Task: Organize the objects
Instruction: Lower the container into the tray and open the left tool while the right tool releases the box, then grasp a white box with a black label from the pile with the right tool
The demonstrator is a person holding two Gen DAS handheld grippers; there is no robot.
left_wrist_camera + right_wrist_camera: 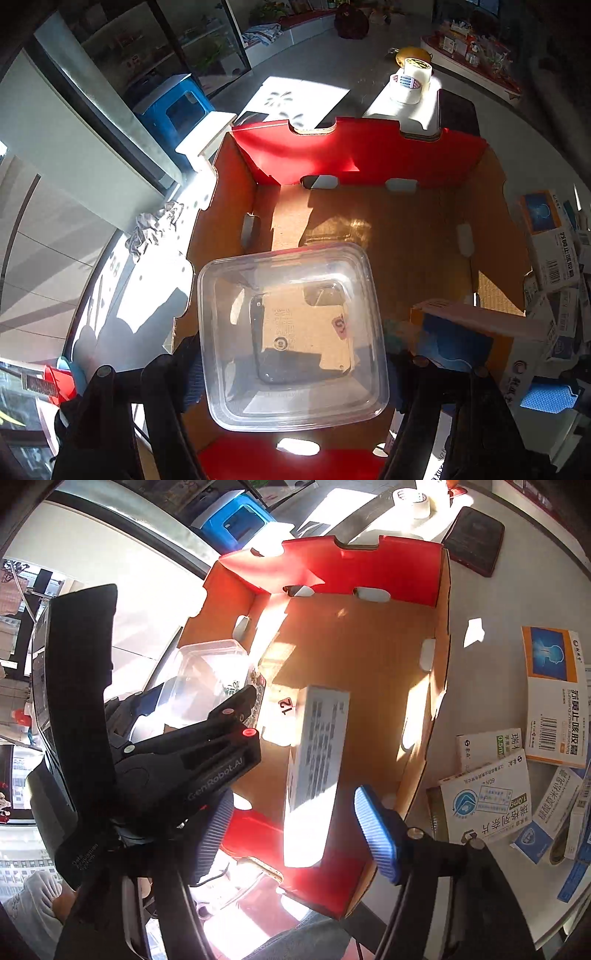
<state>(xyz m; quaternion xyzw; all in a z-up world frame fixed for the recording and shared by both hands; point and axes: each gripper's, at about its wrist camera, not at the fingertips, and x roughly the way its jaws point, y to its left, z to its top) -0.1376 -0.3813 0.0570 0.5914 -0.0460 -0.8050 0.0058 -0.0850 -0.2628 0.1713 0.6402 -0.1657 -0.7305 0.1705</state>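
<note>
Your table (476, 602) carries everything, and the biggest thing on it is the box (369, 155), an open cardboard tray with red end walls and a brown floor, lit by hard patches of sun. Over its near left corner your left gripper (291, 373) holds a clear tub (291, 332) across its width, the fingers pressed to its two sides, mouth toward the camera. Your right gripper (295, 830) hangs above the box's near end with its jaws standing wide apart, no pad touching anything; no earlier picture shows how they got there. Between and beyond those blue pads (376, 834) a white carton (317, 746) sits tilted inside the box, printed side up. To the right of the box, a heap of medicine packs (517, 768) lies on the table. Past the box's far wall stand tape rolls (410, 83) and a dark pad (474, 541).
</note>
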